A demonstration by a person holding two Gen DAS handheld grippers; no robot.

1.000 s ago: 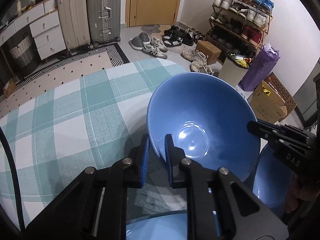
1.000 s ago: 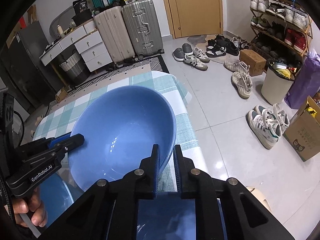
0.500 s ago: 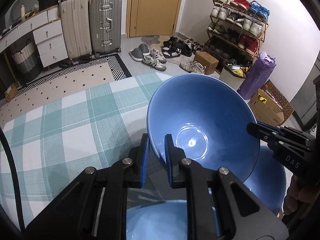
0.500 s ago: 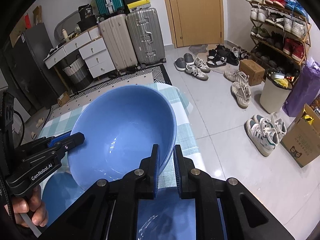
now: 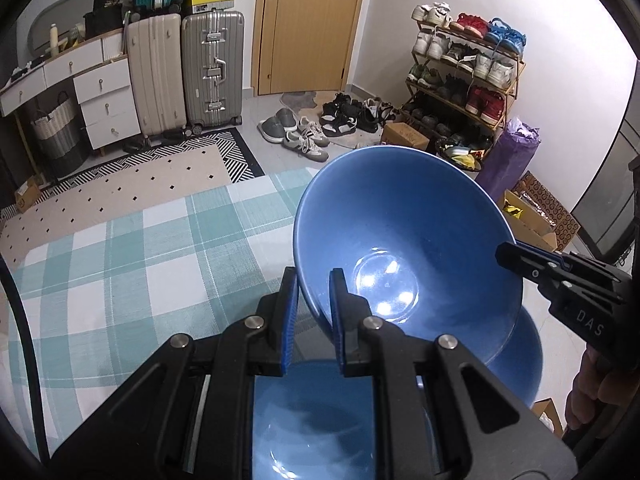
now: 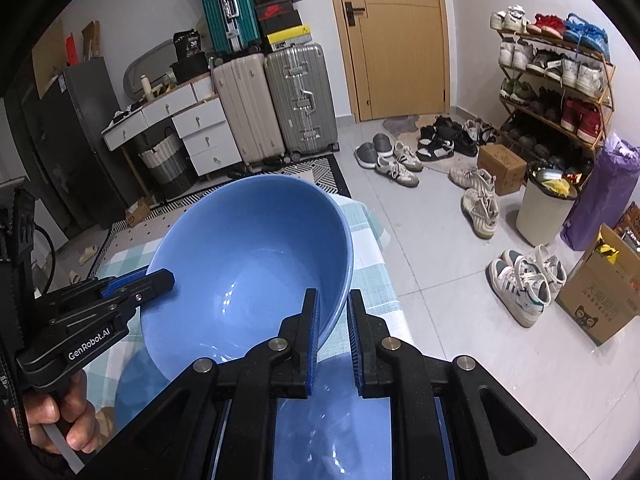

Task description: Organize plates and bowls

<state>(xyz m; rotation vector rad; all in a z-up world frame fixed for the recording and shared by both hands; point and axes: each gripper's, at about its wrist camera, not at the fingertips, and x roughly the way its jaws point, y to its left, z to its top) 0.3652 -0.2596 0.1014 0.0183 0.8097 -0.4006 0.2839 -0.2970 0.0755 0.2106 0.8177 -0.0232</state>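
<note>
A large blue bowl (image 5: 400, 232) hangs tilted above the teal checked tablecloth (image 5: 120, 280), held by both grippers at opposite rims. My left gripper (image 5: 313, 300) is shut on its near-left rim. The right gripper (image 5: 520, 258) clamps the far-right rim in that view. In the right wrist view the same bowl (image 6: 248, 256) fills the middle, my right gripper (image 6: 334, 312) is shut on its right rim, and the left gripper (image 6: 160, 280) grips the left rim. Beneath lie other blue dishes (image 5: 524, 360) (image 6: 332, 420), partly hidden by the gripper bodies.
The table's edge (image 6: 380, 280) falls off to a grey tiled floor with scattered shoes (image 6: 528, 284). A white bin (image 6: 544, 208), cardboard boxes (image 6: 600, 304), a shoe rack (image 5: 464, 80) and suitcases (image 5: 184, 72) stand around the room. A hand (image 6: 52, 412) holds the left gripper's handle.
Both grippers have risen together with the blue bowl clamped between them. The tablecloth and the dishes beneath have dropped lower in both views, and more of the room shows.
</note>
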